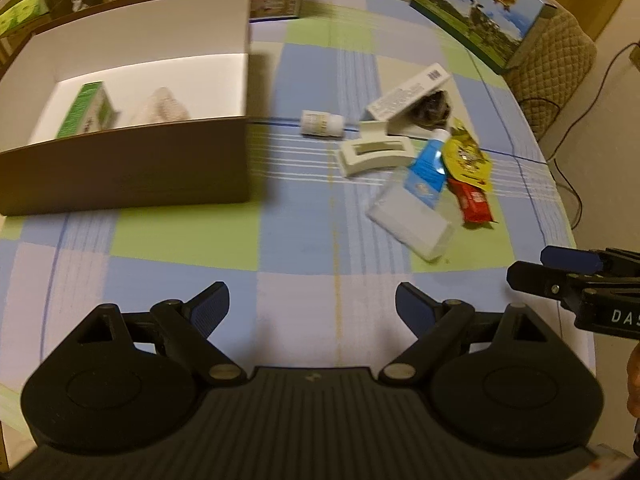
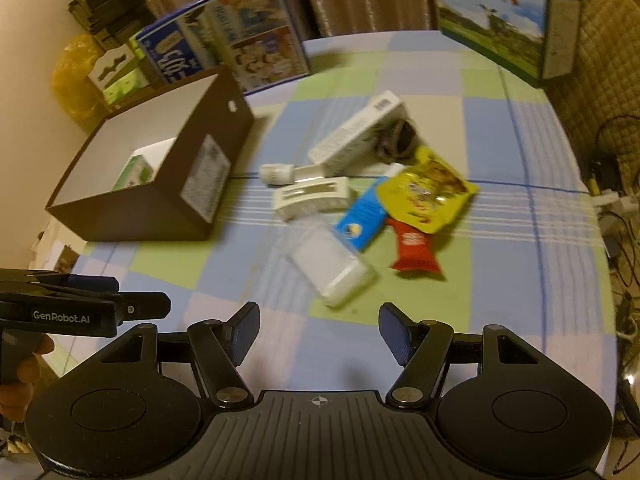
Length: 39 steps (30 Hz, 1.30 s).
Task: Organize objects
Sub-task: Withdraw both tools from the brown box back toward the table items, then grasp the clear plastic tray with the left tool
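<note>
The table (image 1: 160, 248), under a checked cloth, carries everything. On its left stands the brown box (image 1: 132, 172), open at the top, with a green carton (image 1: 86, 110) and a pale bundle (image 1: 162, 108) already inside. To the right of it lies the heap not yet sorted, near the box but apart from it: a long white carton (image 1: 408, 94) propped over a dark lump (image 1: 434, 110), a cream hair claw (image 1: 372, 154), a clear case (image 1: 412, 224) nearest the grippers, a blue tube (image 1: 426, 172) overlapping the case's far end, a yellow pouch (image 1: 466, 156), a red packet (image 1: 474, 202) and a small white bottle (image 1: 322, 123) between the heap and the box.

Both grippers hang above the near edge of the table, empty — the left gripper (image 1: 312, 308) with jaws spread wide, the right gripper (image 2: 319, 330) the same.

The step in hand looks like a reach for the next piece, with part of the sorting done. The clear case seems the likeliest pick for the right gripper: it lies closest and almost straight ahead. The move calls for a descent over its near end and a turn of the wrist to span its narrow width — then a lift clear of the tube and a carry left over the box wall.
</note>
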Motion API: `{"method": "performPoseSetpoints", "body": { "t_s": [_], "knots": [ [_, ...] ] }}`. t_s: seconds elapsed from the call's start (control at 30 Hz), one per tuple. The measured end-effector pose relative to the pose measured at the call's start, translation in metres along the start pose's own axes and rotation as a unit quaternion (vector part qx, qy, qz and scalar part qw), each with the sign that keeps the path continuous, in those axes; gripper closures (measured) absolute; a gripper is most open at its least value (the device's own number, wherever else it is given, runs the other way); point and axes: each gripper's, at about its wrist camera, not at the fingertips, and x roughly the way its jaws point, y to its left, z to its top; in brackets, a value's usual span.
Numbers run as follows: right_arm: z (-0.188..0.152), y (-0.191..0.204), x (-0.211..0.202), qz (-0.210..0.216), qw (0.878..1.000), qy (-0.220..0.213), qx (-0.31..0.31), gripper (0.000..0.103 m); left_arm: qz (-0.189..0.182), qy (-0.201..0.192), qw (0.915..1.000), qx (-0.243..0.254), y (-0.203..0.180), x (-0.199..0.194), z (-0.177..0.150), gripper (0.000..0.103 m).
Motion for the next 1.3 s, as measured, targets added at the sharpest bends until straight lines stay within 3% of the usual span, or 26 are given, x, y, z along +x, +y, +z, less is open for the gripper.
{"method": "performPoseSetpoints", "body": {
  "t_s": [0.33, 0.8, 1.2, 1.3],
  "knots": [
    [-0.001, -0.042, -0.002, -0.020, 1.000, -0.001, 0.024, 0.040, -0.017, -0.003, 0.9999, 0.002, -0.038, 0.025, 0.009, 0.015],
    [0.008, -0.098, 0.007, -0.048, 0.997, -0.001, 0.062, 0.040, -0.033, 0.004, 0.9988, -0.037, -0.075, 0.071, 0.036, 0.012],
    [0.006, -0.127, 0.009, -0.060, 0.994, 0.003, 0.092, 0.040, -0.012, 0.037, 0.9957, -0.084, -0.076, 0.125, 0.069, 0.012],
    [0.005, -0.130, 0.011, -0.060, 0.993, 0.007, 0.098, 0.040, -0.003, 0.050, 0.9960, -0.074, -0.080, 0.134, 0.071, 0.013]
  ]
}}
